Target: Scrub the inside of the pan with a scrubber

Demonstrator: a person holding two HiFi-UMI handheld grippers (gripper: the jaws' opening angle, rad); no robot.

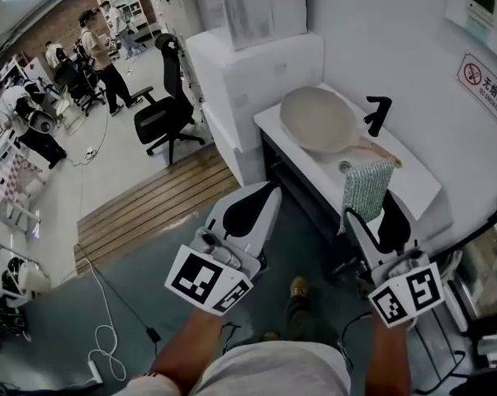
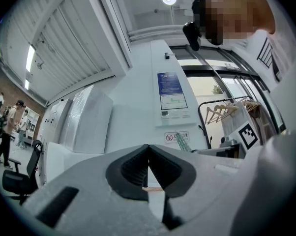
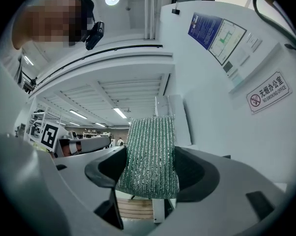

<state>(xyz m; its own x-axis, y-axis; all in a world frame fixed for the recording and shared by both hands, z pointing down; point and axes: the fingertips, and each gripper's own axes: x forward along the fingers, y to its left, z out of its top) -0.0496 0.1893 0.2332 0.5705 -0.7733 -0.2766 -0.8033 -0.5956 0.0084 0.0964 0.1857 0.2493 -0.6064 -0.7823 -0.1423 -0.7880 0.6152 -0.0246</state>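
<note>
Pan [image 1: 319,119] rests on white counter [image 1: 414,190] beside black faucet [image 1: 378,114]. Green scrubber [image 1: 366,190] stands upright, clear of the pan, pinched by right gripper [image 1: 379,219]. Left gripper [image 1: 261,195] jaws are pressed together and empty.

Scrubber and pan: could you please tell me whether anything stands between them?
Nothing visible does. The scrubber, clamped in the right gripper, is just short of the pan on the counter; the faucet stands beside the pan, off that line.

pan [image 1: 316,118] top open | faucet [image 1: 378,114] by rt rim | white block [image 1: 257,77] lt | wall [image 1: 381,23] behind
</note>
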